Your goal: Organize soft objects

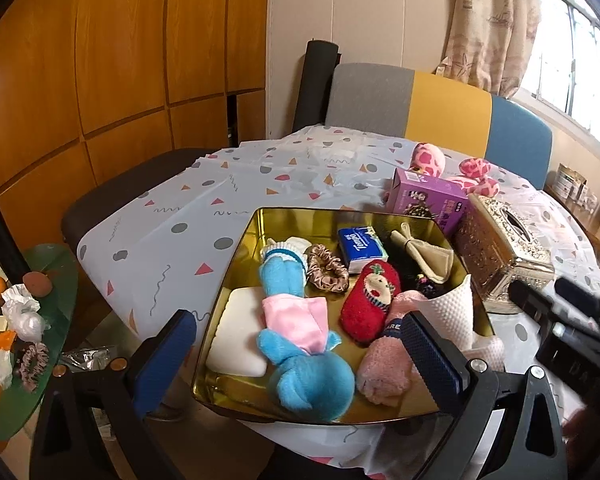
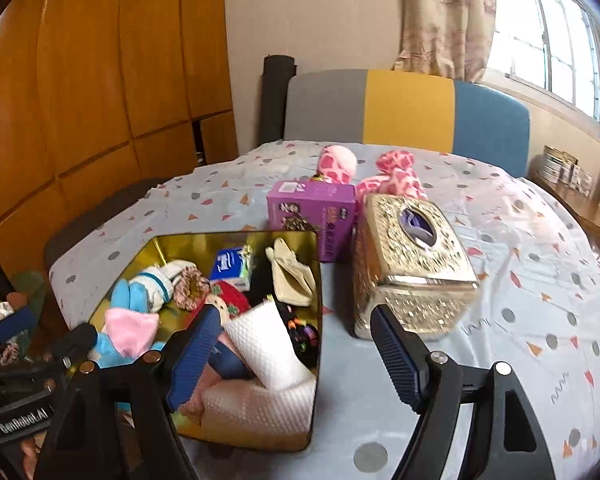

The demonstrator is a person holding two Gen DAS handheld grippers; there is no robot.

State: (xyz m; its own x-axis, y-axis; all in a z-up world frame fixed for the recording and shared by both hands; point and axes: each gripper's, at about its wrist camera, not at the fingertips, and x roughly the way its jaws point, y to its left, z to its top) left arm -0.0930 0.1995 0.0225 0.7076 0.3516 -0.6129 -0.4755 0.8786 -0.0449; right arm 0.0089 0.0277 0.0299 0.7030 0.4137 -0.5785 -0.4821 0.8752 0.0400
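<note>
Left claw (image 1: 300,356) is spread wide and empty above the near edge of the gold tin (image 1: 284,216), where a blue plush (image 1: 300,340), red sock (image 1: 370,300) and scrunchie (image 1: 328,268) lie. Right claw (image 2: 296,356) hangs spread and empty over the tin's (image 2: 236,236) right edge, a white towel (image 2: 268,344) inside, a gold tissue box (image 2: 412,264) beside on the table (image 2: 520,280).

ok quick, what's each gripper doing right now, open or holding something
Left gripper: open, nothing held, above the gold tin.
Right gripper: open, nothing held, between the tin and the gold tissue box.
</note>
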